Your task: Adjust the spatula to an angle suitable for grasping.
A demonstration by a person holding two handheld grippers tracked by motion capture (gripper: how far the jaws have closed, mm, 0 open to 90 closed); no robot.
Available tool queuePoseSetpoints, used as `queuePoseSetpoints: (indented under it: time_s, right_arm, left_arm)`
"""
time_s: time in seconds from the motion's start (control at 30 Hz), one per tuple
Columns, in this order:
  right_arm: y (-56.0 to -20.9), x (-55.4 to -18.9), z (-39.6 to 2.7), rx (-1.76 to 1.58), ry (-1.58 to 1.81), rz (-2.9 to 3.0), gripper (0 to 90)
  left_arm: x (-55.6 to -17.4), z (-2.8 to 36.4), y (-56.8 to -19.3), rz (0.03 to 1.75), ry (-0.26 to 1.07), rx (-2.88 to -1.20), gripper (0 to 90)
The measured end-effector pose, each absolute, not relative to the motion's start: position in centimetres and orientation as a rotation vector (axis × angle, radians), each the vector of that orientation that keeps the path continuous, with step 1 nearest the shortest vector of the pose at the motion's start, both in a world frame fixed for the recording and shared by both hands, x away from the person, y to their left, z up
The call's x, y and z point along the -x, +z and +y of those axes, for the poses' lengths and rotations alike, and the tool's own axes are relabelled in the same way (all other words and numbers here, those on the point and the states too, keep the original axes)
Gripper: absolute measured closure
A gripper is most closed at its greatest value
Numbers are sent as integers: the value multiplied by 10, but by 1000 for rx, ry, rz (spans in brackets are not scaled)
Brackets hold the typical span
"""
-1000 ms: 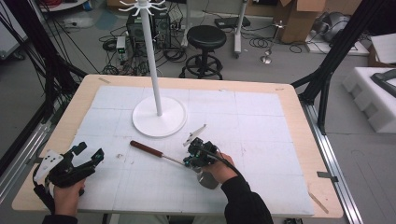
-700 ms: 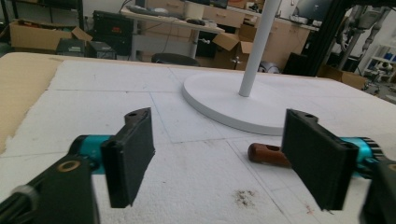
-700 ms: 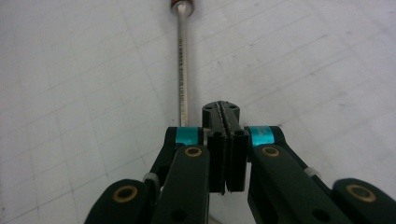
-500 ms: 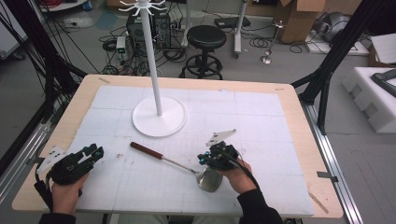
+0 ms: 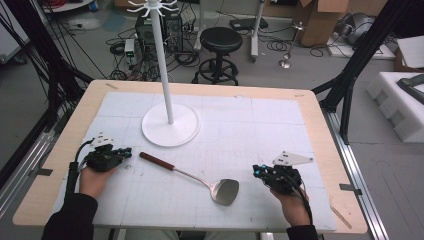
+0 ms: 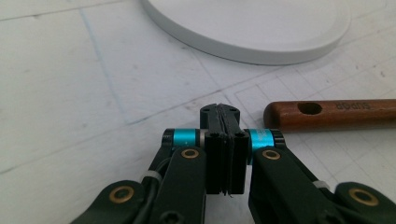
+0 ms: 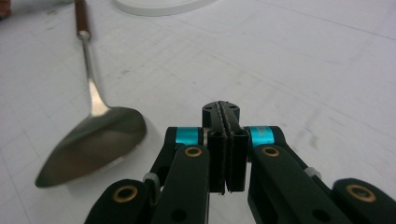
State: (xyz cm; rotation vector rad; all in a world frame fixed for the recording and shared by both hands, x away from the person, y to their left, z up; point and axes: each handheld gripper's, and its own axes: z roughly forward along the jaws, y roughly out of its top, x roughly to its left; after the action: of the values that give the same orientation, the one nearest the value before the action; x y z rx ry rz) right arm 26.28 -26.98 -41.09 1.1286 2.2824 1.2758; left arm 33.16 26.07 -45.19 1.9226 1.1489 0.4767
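1. High view: a spatula [image 5: 200,177] lies flat on the white mat of the table [image 5: 320,125], slanting from left of centre down toward the middle of the near edge, with its wooden handle [image 5: 156,161] at the upper left and its metal blade [image 5: 225,191] at the lower right.
2. The left gripper [image 5: 125,151] sits near the table's left edge. Its jaws have just been closing, and they now stand pressed together with nothing between them.
3. Left gripper view: the handle's end [image 6: 334,113], with its hanging hole [image 6: 309,108], lies just beside the closed tips, to their right and apart from them.
4. The right gripper [image 5: 256,172] rests toward the near right corner, its jaws also shut on nothing. In the right gripper view the blade [image 7: 91,144] lies to the left of the tips, near but not touching.
5. The white stand [image 5: 171,124] rises behind the spatula, toward the middle of the far half of the table.
6. Judged from this layout, the step in hand is taking up the spatula by its handle. To do it well, the left jaws should open wide first, then straddle the wood squarely across its width.
7. A grip a little in from the end would likely leave the hole free and keep the blade from swinging.
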Motion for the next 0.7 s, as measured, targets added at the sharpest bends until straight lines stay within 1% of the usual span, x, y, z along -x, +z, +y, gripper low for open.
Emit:
queuePoseSetpoints:
  time_s: [0.03,0.13,0.23,0.33,0.4,0.43,0.53,0.6,0.7]
  right_arm:
    - [-413,-260,-280,-1148,1280,2262,900]
    - [-414,-256,-289,-1168,1280,2241,900]
    - [-414,-255,-292,-1174,1284,2227,900]
    - [-414,-254,-291,-1164,1281,2230,900]
    - [-414,-253,-291,-1160,1283,2227,900]
    - [-414,-253,-291,-1161,1285,2226,900]
    - [-414,-254,-292,-1166,1283,2223,900]
    - [-415,-255,-292,-1170,1284,2218,900]
    - [-414,-254,-291,-1174,1285,2216,900]
  left_arm:
    - [-332,259,-452,1143,478,-1928,886]
    - [-334,259,-452,1125,457,-1937,885]
    - [-336,250,-452,1035,442,-2004,881]
    - [-337,246,-451,1021,452,-2017,895]
    - [-336,245,-452,1021,424,-2008,896]
    - [-333,243,-451,990,405,-2034,896]
    - [-331,239,-450,970,392,-2047,896]
    - [-327,233,-450,934,359,-2061,895]
    - [-323,223,-450,901,367,-2070,895]
